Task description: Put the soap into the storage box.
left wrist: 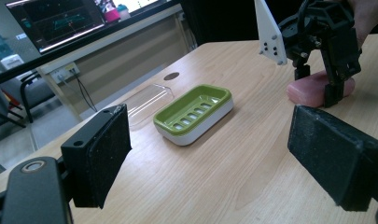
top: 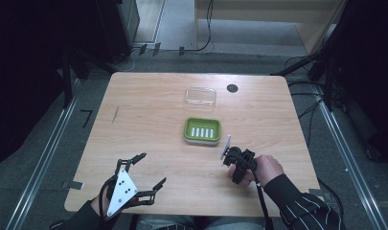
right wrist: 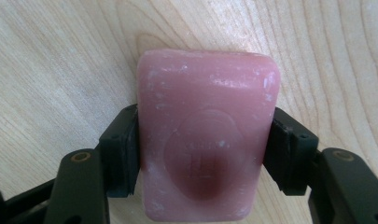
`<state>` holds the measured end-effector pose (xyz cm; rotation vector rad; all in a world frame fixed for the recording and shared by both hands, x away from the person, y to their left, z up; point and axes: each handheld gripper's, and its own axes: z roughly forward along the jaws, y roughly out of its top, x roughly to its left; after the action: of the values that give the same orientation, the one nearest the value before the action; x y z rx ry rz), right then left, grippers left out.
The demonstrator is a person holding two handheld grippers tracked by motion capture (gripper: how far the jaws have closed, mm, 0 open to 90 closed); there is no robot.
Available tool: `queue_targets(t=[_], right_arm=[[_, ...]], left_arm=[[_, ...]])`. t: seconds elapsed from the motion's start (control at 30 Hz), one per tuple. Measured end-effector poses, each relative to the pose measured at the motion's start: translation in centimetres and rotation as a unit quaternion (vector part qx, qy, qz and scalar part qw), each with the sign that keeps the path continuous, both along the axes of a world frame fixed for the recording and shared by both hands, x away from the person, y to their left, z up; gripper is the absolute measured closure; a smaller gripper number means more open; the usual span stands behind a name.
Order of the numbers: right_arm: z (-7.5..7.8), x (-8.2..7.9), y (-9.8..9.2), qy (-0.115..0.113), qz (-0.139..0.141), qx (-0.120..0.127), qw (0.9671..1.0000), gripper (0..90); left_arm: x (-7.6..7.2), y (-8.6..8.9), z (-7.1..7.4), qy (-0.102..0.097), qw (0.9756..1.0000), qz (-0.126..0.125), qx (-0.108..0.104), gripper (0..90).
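A pink bar of soap [right wrist: 205,116] lies flat on the wooden table [top: 148,110]. My right gripper [right wrist: 205,156] points down on it, and both black pads [right wrist: 123,156] press against its long sides. In the left gripper view the same soap [left wrist: 312,91] sits under the right gripper [left wrist: 317,87], right of a green soap dish [left wrist: 193,112]. The dish [top: 202,130] stands at the table's middle, with nothing in it, just beyond my right gripper [top: 234,165]. My left gripper [top: 153,168] rests near the front left edge, its jaws wide apart around nothing.
A clear plastic lid [top: 200,96] lies behind the dish, toward the far edge. A dark round spot [top: 232,88] marks the table to its right. Bare wood stretches between my two grippers and across the left half.
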<state>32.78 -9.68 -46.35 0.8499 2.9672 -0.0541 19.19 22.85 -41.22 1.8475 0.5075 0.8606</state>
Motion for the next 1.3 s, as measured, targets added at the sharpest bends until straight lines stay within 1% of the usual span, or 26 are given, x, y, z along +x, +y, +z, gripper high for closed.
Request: queue_targets(t=[0.2,0.27,0.37,0.57,0.67,0.83,1.03,1.1,1.27,1.3], right_arm=[[0.1,-0.1,0.1,-0.001,0.003,-0.001,1.0,38.1],[0.1,0.0,0.1,-0.001,0.006,-0.004,1.0,38.3],[0.2,0.0,0.0,-0.005,0.005,-0.006,1.0,38.3],[0.5,0.1,-0.2,-0.005,-0.004,-0.006,1.0,38.4],[0.6,0.2,-0.4,-0.006,-0.002,-0.006,1.0,38.4],[0.7,0.2,-0.4,-0.005,-0.008,-0.006,0.9999,38.5],[0.9,0.2,-0.5,-0.007,-0.007,-0.008,0.9999,38.5],[1.0,0.2,-0.5,-0.008,-0.007,-0.005,0.9999,38.5],[1.3,0.3,-0.7,-0.011,-0.008,-0.007,0.9999,38.5],[1.4,0.4,-0.7,-0.011,-0.009,-0.003,0.9999,38.5]], left_arm=[[0.0,0.0,0.0,0.0,1.0,0.0,-0.001,13.7],[0.0,0.0,0.0,0.0,1.0,0.0,-0.001,13.7],[0.0,0.0,0.0,0.0,1.0,0.0,-0.001,13.7],[0.0,0.0,0.0,0.0,1.0,0.0,0.0,13.7],[0.0,0.0,0.0,0.0,1.0,0.0,-0.001,13.7],[0.0,0.0,0.0,0.0,1.0,0.0,-0.001,13.7],[0.0,0.0,0.0,0.0,1.0,0.0,-0.001,13.7],[0.0,0.0,0.0,0.0,1.0,0.0,-0.001,13.7],[0.0,0.0,0.0,0.0,1.0,-0.001,0.0,13.7],[0.0,0.0,0.0,-0.001,1.0,-0.001,-0.002,13.7]])
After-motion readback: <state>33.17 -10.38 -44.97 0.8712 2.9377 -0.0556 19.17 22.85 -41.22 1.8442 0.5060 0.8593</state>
